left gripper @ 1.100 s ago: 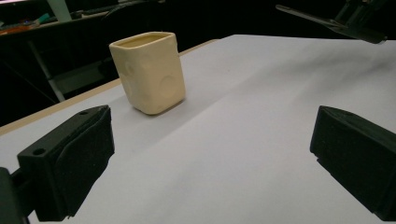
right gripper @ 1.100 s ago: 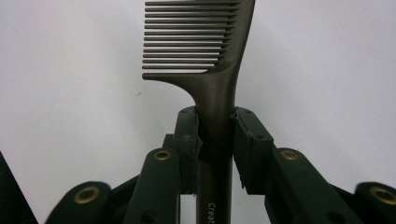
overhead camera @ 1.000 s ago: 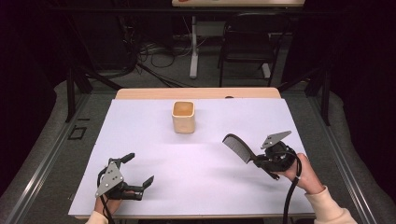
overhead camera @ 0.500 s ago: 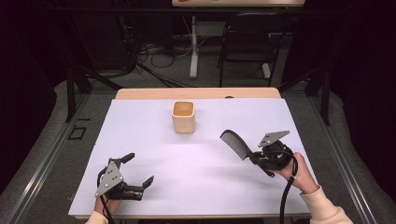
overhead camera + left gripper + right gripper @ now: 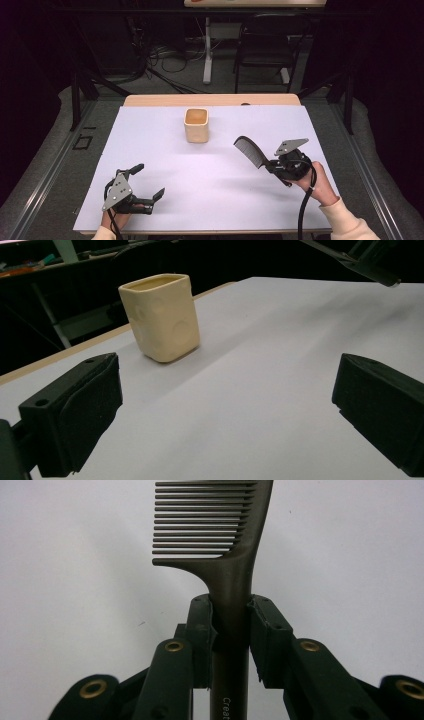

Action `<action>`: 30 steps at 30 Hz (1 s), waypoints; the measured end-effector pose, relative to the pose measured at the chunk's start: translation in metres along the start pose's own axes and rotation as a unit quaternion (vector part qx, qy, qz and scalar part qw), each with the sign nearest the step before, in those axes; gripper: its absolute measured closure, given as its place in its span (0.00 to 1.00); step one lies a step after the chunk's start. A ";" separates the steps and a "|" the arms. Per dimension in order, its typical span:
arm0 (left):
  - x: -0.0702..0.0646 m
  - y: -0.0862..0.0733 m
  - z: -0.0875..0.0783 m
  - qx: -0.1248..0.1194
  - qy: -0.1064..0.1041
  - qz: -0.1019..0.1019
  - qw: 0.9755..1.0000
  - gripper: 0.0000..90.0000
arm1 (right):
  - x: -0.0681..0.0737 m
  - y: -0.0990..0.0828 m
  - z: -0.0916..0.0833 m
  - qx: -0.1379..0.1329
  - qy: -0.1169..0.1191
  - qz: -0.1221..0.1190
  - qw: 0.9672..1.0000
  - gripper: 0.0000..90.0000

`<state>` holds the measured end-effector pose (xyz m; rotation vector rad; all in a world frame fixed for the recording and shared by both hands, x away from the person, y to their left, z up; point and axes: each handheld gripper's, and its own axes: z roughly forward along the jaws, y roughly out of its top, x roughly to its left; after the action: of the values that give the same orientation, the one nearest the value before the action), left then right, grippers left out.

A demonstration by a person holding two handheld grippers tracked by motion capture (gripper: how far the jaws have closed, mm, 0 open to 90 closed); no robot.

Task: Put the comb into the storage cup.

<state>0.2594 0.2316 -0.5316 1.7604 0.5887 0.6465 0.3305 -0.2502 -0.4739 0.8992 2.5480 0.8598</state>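
A cream square cup (image 5: 196, 124) stands upright near the back middle of the white sheet (image 5: 215, 190); it also appears in the left gripper view (image 5: 161, 316). My right gripper (image 5: 271, 166) is shut on the handle of a dark comb (image 5: 250, 150), held above the sheet at the right with the teeth end pointing toward the cup. In the right gripper view the jaws clamp the comb (image 5: 231, 555) by its handle. My left gripper (image 5: 148, 182) rests open at the front left, nothing between its pads (image 5: 95, 410).
The white sheet covers a wooden table whose far edge (image 5: 210, 100) shows behind the cup. A dark chair (image 5: 265, 45) and cables stand on the floor beyond the table.
My right gripper has carried the comb a little left and toward the cup. The left gripper has stayed put.
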 end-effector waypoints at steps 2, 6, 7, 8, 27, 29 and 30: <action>0.000 0.000 0.000 -0.001 0.000 0.000 1.000 0.00 | -0.001 0.002 -0.001 0.000 -0.002 0.002 1.000 0.80; 0.000 0.000 -0.001 -0.002 0.002 0.000 1.000 0.00 | 0.000 0.006 -0.001 -0.003 -0.003 0.000 1.000 0.80; 0.000 0.000 -0.001 -0.002 0.003 0.000 1.000 0.00 | 0.001 0.007 -0.001 -0.005 -0.003 0.000 1.000 0.81; 0.000 0.000 0.000 -0.002 0.004 -0.001 1.000 0.00 | 0.001 0.008 0.000 -0.005 -0.003 -0.004 1.000 0.80; 0.000 0.000 0.000 -0.002 0.002 0.000 1.000 0.00 | 0.000 0.026 0.008 -0.036 -0.001 -0.002 0.999 0.80; 0.000 0.000 -0.001 -0.002 0.001 0.001 1.000 0.00 | 0.001 0.028 0.009 -0.040 0.000 -0.004 0.999 0.80; 0.000 0.000 -0.001 -0.001 0.002 0.002 1.000 0.00 | 0.001 0.029 0.010 -0.039 0.000 -0.005 0.999 0.80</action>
<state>0.2589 0.2320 -0.5313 1.7587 0.5876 0.6532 0.3476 -0.2273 -0.4639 0.8629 2.4984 0.9500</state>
